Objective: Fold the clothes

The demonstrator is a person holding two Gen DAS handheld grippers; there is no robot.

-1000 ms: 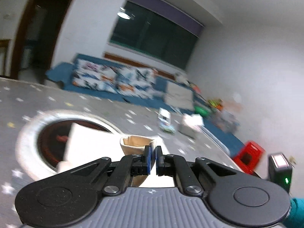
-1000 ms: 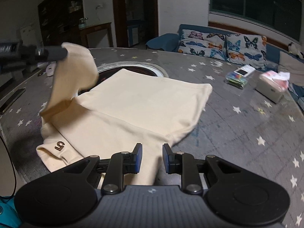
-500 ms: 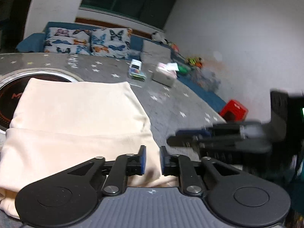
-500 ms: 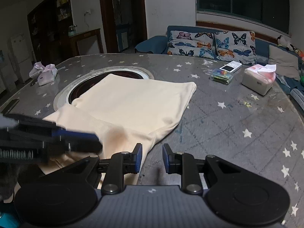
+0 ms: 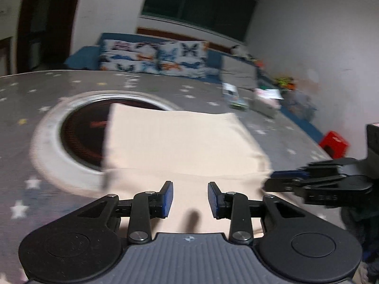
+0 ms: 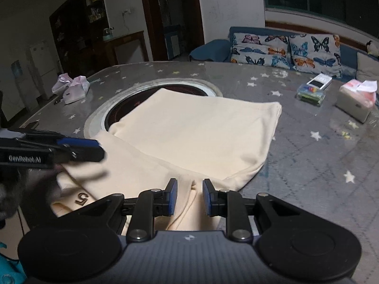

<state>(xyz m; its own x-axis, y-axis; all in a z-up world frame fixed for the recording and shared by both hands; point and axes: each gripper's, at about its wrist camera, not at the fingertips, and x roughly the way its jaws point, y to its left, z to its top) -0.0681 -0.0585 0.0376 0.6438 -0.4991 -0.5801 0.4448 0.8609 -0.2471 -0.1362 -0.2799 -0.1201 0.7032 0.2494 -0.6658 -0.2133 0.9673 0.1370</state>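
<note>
Cream garment (image 6: pixel 194 137) lying flat on the star-patterned grey table (image 6: pixel 308 156), folded over so one smooth layer is sitting on top of another. Far edge hanging over the round cooktop (image 6: pixel 132 104) set in the table. Dark "5" patch (image 6: pixel 81 198) showing on the near left corner, cloth bunching slightly along the near edge.

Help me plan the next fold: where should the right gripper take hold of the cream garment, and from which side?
Probably the near rumpled edge of the cream garment, just ahead of the open right gripper. Come in low from the near table side: the cloth bunches into a raised ridge there, while elsewhere it lies flat.
</note>
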